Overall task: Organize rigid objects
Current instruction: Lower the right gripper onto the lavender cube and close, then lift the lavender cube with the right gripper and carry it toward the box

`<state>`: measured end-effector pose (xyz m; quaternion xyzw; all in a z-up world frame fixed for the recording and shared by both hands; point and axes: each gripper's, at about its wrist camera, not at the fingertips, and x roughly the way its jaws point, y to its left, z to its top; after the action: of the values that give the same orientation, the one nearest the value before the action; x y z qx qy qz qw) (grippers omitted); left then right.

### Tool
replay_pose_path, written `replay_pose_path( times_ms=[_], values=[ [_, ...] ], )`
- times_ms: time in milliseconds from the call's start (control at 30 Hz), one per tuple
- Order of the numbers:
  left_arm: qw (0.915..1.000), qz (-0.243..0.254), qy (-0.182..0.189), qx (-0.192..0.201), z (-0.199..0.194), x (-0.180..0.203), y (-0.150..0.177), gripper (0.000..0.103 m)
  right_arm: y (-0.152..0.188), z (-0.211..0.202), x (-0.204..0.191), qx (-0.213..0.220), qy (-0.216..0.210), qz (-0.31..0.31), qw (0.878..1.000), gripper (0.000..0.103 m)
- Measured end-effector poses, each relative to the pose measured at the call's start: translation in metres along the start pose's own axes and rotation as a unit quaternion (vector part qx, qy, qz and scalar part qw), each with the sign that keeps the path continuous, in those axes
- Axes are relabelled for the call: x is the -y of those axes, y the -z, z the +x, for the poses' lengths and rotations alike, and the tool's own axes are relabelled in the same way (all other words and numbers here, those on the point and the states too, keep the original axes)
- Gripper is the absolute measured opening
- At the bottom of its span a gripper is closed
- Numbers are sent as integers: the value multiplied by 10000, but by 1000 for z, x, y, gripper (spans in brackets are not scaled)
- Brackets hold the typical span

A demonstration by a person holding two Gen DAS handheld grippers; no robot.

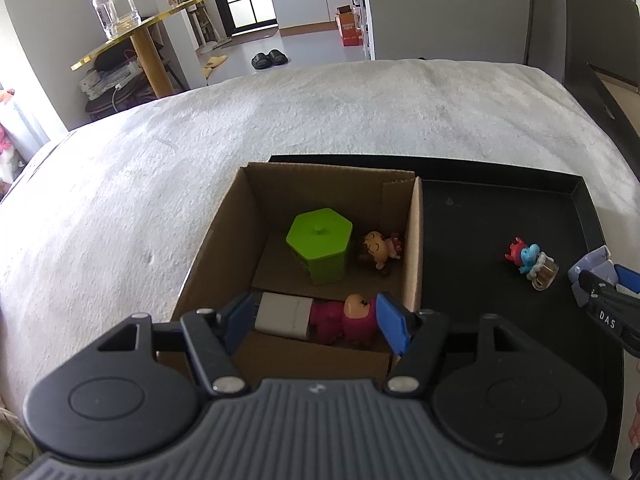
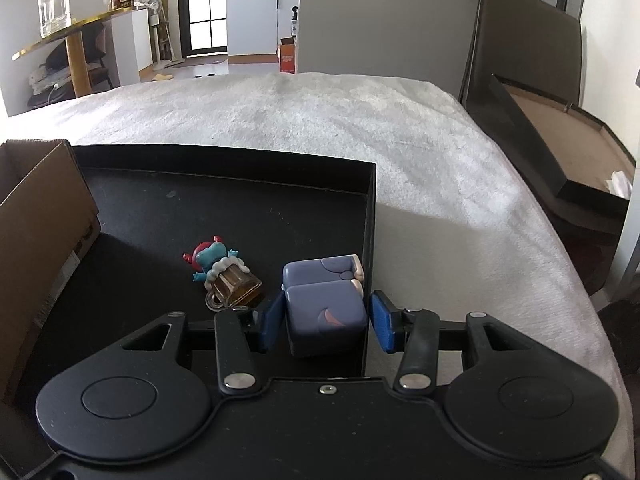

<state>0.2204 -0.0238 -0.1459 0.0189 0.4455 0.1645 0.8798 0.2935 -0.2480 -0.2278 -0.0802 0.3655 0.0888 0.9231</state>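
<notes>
A cardboard box point(image 1: 224, 232) stands on the left of a black tray point(image 1: 500, 216). In it are a green hexagonal container point(image 1: 320, 244), a small doll point(image 1: 378, 250) and a pink figure with a white block point(image 1: 316, 318). My left gripper point(image 1: 316, 320) is open above the box's near edge, over the pink figure. My right gripper point(image 2: 326, 322) is open around a purple block toy point(image 2: 324, 308) at the tray's right wall point(image 2: 370, 240). A blue figure with a beer mug point(image 2: 224, 276) lies on the tray; it also shows in the left wrist view point(image 1: 532, 262).
The tray sits on a white fuzzy blanket point(image 1: 320, 112). A gold round table point(image 1: 132, 40) with a glass jar point(image 1: 114, 6) stands beyond, far left. A dark frame point(image 2: 560, 152) leans at the right. The cardboard box's wall point(image 2: 40, 220) borders the tray's left.
</notes>
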Motion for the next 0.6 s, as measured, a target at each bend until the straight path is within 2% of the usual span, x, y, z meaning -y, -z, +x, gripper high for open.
replay_pose_path(
  times_ms=[233, 600],
  values=[
    [10000, -73, -31, -58, 5, -7, 2, 66, -1, -5, -5, 124, 53, -218, 9997, 40],
    [9999, -117, -24, -118, 9, -12, 4, 66, 5, -4, -23, 64, -400, -311, 9987, 43]
  ],
)
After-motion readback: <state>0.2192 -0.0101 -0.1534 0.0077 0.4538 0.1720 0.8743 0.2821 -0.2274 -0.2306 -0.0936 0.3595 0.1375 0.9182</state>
